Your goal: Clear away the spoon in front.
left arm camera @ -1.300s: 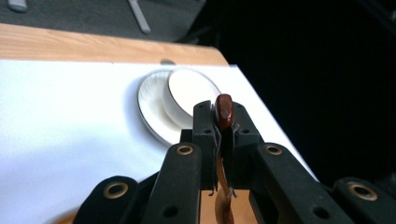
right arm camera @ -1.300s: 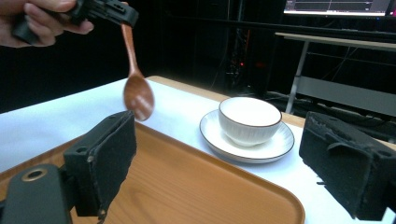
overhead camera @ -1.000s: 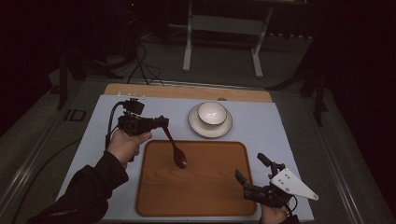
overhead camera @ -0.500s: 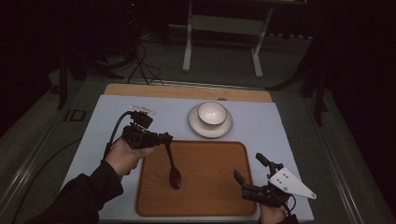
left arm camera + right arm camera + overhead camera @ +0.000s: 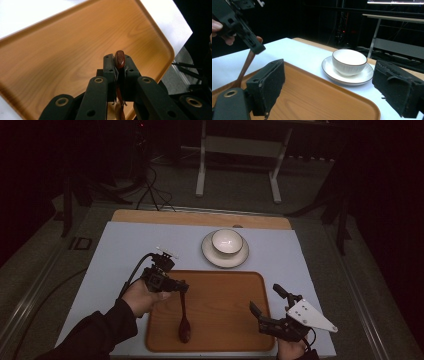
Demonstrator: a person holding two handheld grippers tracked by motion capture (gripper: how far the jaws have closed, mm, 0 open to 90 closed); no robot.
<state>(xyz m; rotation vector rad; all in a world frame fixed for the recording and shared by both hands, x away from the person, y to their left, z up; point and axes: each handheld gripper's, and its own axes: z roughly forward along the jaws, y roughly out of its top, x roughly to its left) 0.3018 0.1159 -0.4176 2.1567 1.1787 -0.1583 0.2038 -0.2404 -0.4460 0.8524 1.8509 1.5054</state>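
Gripping the handle of a dark reddish-brown wooden spoon (image 5: 183,317), the left tool (image 5: 181,288) sits above the left part of a rectangular wooden tray with rounded corners (image 5: 225,320), with its jaws pressed together on the handle's upper end. The spoon hangs down from the jaws, its bowl low over the tray near the front left corner; whether the bowl touches the wood cannot be told. In the left gripper view, the rounded tip of the spoon (image 5: 119,58) pokes up between the closed pads of the left tool (image 5: 119,67), with the tray (image 5: 62,50) spread out behind it.

The right tool (image 5: 265,309) rests near the front right corner of the tray, its jaws standing wide apart with nothing between them. A grey three-cornered plate sits on top of it. In the right gripper view, the right tool (image 5: 329,87) faces across the tray (image 5: 312,100) toward a white ribbed bowl (image 5: 349,61) standing on a white saucer (image 5: 362,75).

The bowl (image 5: 226,241) and saucer (image 5: 210,254) sit just beyond the tray's far edge, on a pale blue-grey surface (image 5: 125,250).
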